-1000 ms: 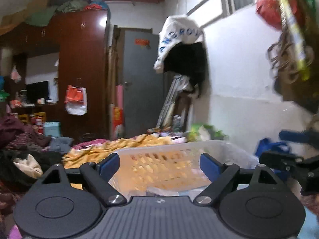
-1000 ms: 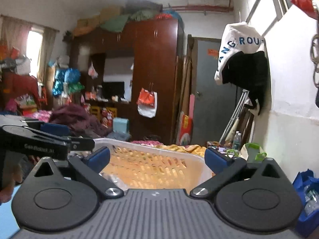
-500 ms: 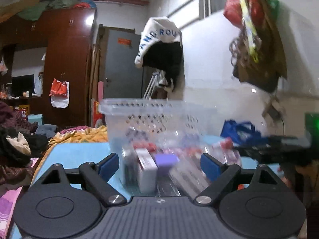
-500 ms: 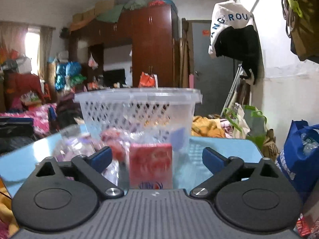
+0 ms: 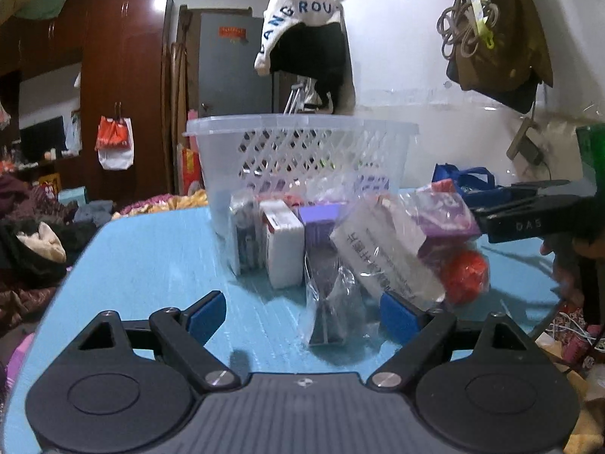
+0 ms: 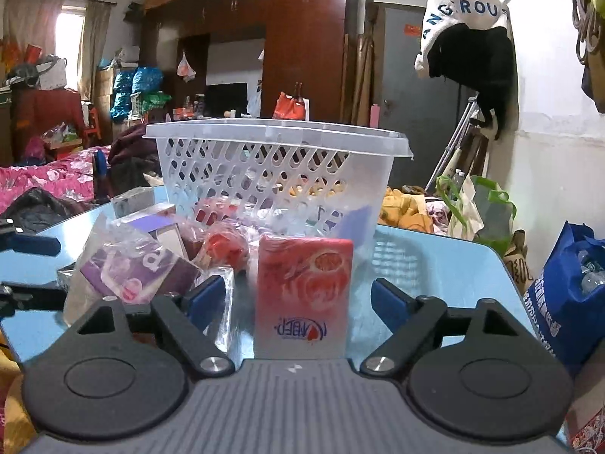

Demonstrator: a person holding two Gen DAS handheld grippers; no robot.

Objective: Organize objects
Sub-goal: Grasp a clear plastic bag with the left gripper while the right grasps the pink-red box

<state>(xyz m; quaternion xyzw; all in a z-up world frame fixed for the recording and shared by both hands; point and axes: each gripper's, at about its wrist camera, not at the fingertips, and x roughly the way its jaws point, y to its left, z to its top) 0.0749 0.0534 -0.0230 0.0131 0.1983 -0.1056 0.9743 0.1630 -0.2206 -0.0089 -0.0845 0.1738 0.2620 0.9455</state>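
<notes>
Your left gripper (image 5: 302, 312) and right gripper (image 6: 297, 300) were both released at lower centre; the basket (image 6: 278, 174) stood mid-frame.

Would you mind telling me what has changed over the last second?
Both grippers dropped from above the basket to table level, facing the packets in front of it. The right gripper now frames the red pack; the left gripper frames a clear bag. Both stay open, nothing grasped.
</notes>
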